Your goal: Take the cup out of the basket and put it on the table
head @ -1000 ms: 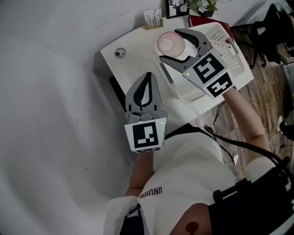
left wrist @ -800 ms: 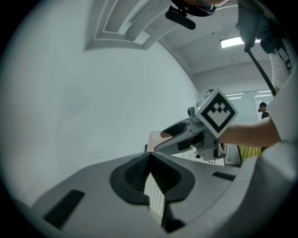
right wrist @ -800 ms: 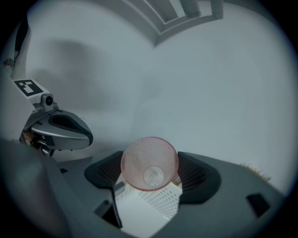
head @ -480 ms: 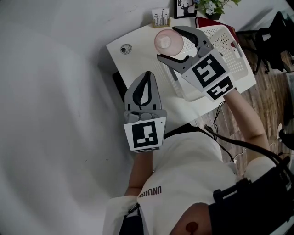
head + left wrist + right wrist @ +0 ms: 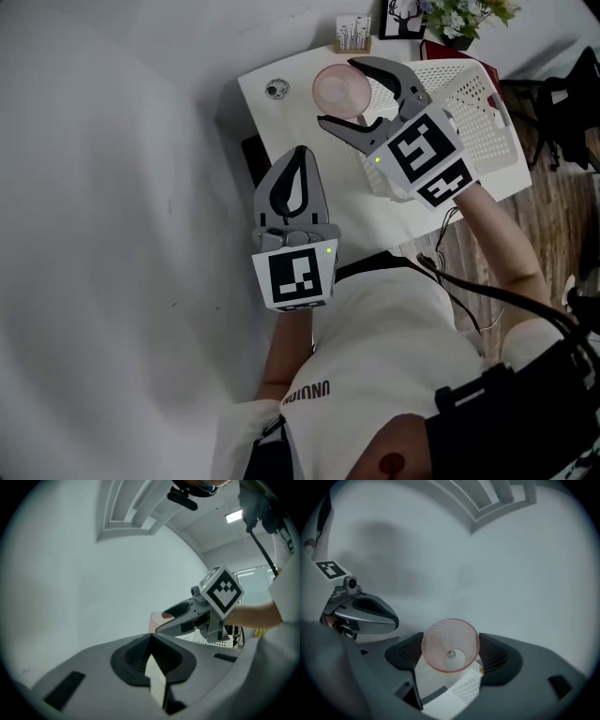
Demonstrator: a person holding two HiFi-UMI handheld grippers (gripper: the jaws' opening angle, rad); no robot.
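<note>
A pink, dimpled clear cup (image 5: 336, 86) lies on its side between the jaws of my right gripper (image 5: 337, 94), which is shut on it. The cup hangs over the white table (image 5: 300, 108), just left of the white perforated basket (image 5: 478, 122). In the right gripper view the cup (image 5: 450, 644) shows its open mouth between the pads, with the table and a basket corner (image 5: 466, 691) below. My left gripper (image 5: 300, 155) is shut and empty, held close to my body and short of the table. From the left gripper view, the cup (image 5: 157, 619) is seen beyond its tips.
On the table's far left corner sits a small round object (image 5: 276, 90). A card holder (image 5: 353, 33), a picture frame (image 5: 405, 14) and a plant (image 5: 469, 11) line the back edge. A dark chair (image 5: 562, 103) stands at the right on the wood floor.
My right gripper has carried the cup leftward, away from the basket and closer to the small round object. The left gripper has stayed where it was.
</note>
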